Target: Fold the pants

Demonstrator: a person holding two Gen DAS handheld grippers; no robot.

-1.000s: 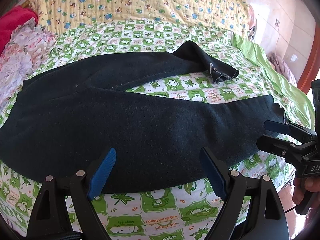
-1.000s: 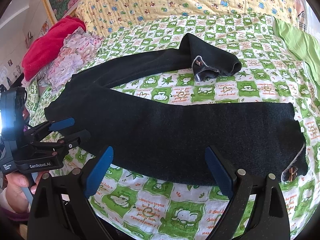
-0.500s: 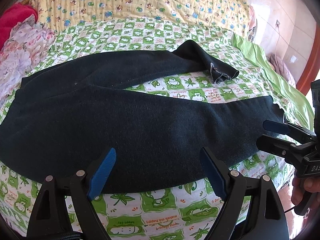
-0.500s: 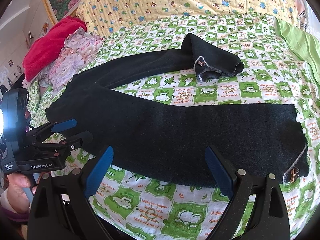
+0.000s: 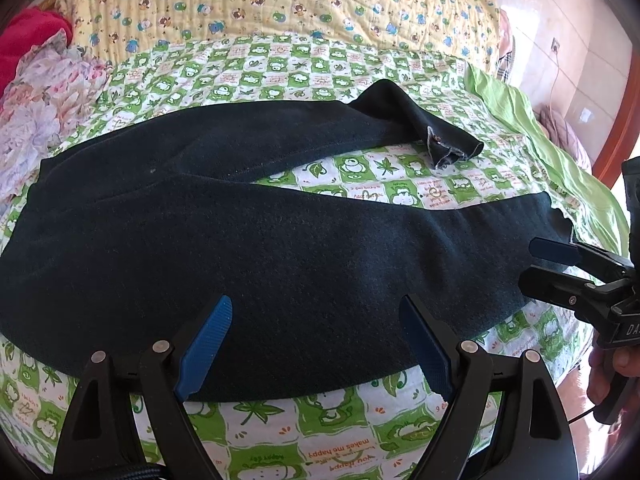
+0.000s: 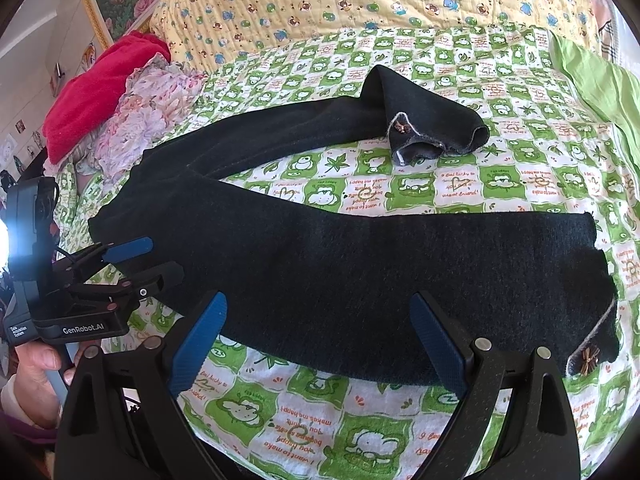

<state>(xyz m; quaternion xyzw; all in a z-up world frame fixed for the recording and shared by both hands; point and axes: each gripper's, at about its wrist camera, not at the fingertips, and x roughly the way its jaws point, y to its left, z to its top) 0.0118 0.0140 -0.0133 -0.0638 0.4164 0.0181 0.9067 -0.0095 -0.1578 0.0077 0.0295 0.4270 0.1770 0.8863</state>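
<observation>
Both hand-held grippers, left [image 5: 316,344] and right [image 6: 320,340], gape wide, empty; pinch the near leg's edge of the pants [image 5: 280,240] cleanly at both ends

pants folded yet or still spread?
Spread. The pants lie flat on the bed sheet, legs splayed apart; only the far leg's cuff is crumpled. Both tools open, holding nothing.
</observation>
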